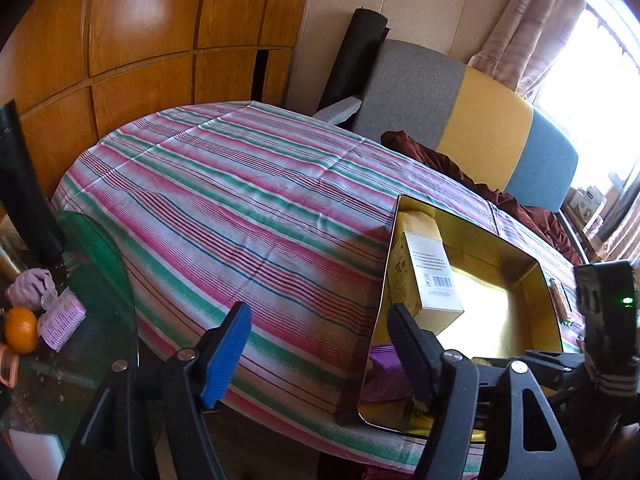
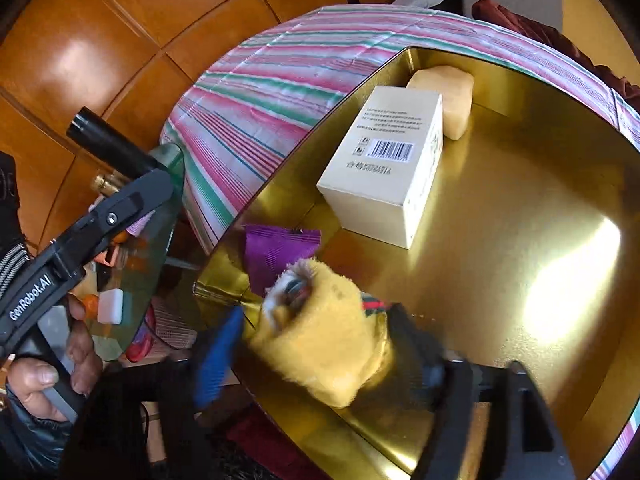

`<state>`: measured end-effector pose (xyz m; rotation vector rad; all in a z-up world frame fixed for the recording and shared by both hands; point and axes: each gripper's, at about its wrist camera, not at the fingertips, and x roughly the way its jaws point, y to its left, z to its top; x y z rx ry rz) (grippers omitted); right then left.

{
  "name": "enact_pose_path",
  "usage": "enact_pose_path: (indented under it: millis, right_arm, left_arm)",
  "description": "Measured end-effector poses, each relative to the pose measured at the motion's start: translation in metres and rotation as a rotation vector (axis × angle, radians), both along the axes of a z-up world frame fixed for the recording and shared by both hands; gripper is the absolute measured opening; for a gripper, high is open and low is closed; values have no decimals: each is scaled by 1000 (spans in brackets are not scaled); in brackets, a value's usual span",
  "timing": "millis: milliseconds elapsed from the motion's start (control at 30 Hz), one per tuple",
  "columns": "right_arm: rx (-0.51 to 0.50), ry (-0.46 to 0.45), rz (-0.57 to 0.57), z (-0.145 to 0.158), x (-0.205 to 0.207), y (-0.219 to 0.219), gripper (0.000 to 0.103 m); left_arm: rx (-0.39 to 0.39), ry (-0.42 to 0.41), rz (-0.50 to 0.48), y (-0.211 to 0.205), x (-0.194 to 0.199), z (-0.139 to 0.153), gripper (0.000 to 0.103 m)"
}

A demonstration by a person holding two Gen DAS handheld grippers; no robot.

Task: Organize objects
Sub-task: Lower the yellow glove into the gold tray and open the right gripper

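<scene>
- The right hand-held gripper [image 2: 316, 344] is clamped on a yellow plush [image 2: 320, 332], holding it over the near left corner of the gold tray [image 2: 560, 184]. The picture is blurred there, so whether the plush touches the tray floor cannot be told.
- The left hand-held gripper [image 1: 316, 344] hangs with its jaws apart and nothing between them, at the near edge of the striped desk [image 1: 224, 200], just beside the tray's left wall.
- Already in the tray: a white box [image 2: 384, 172] lying flat toward the far left corner, a pale block [image 2: 448, 92] touching its far end, and a purple packet [image 2: 276, 256] against the left wall, just beyond the plush.
- A glass side table [image 1: 92, 300] off the desk's left edge carries an orange [image 1: 21, 328] and a pink pack [image 1: 60, 320], probably waiting their turn.
- Risks, as a judgement:
  - The plush is soft and bulky; let go above the wall or half across it, it could tip out over the desk's near edge.
  - Dropped onto the packet, it would bury or crumple it and waste the bare floor on the right.
  - Fur may snag on the pads [image 2: 216, 360] when the jaws part, dragging the toy back out.
  - The tray sits at the desk's near edge; a push on its wall could slide it off.
</scene>
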<state>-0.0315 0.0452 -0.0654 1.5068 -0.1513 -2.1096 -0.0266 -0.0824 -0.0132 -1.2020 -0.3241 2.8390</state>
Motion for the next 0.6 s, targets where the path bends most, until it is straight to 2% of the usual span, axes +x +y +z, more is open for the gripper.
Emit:
enact_pose_path:
  millis: [300,600]
  right_arm:
    - [-36,103,-105,31,13,36,85]
    - [11,227,-197,64,26,76,85]
  left_arm:
    - [-32,28,-20,12,4,7,72]
    - [-55,49,-76,32,9,18,76]
